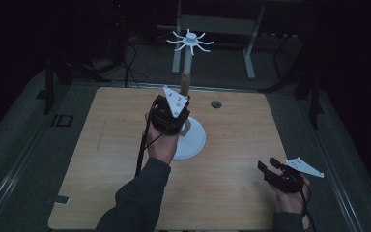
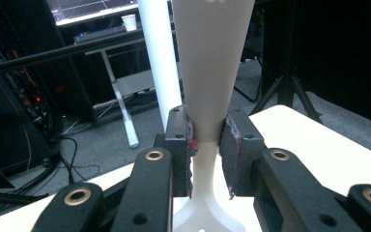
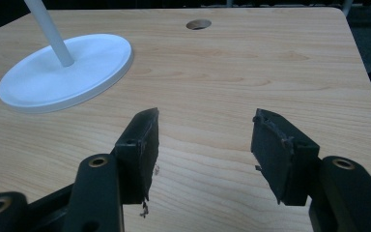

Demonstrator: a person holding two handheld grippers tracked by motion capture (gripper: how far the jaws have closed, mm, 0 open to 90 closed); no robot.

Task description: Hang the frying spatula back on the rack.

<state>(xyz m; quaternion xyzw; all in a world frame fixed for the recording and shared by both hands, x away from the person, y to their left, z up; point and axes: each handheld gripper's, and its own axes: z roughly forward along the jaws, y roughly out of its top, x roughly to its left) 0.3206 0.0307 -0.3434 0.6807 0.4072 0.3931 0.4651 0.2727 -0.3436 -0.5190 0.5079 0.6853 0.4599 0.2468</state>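
A white stand has a round base (image 1: 195, 140), a thin pole (image 2: 159, 58) and a spoked top (image 1: 191, 41). My left gripper (image 1: 182, 96) is raised in front of the pole, shut on the narrow neck of a cream tapered object (image 2: 207, 72) that widens upward. In the left gripper view both pads (image 2: 189, 140) press on this neck, just right of the pole. My right gripper (image 1: 269, 165) hovers low over the table's near right part, open, with nothing between its jaws. The right gripper view has the base (image 3: 63, 72) at the upper left of the gripper (image 3: 203, 140).
The wooden table (image 1: 116, 154) has a small round hole (image 1: 216, 104) near its far edge, right of the stand. Metal frames and tripod legs stand on the dark floor beyond the table. A cable hangs from the left gripper along the forearm.
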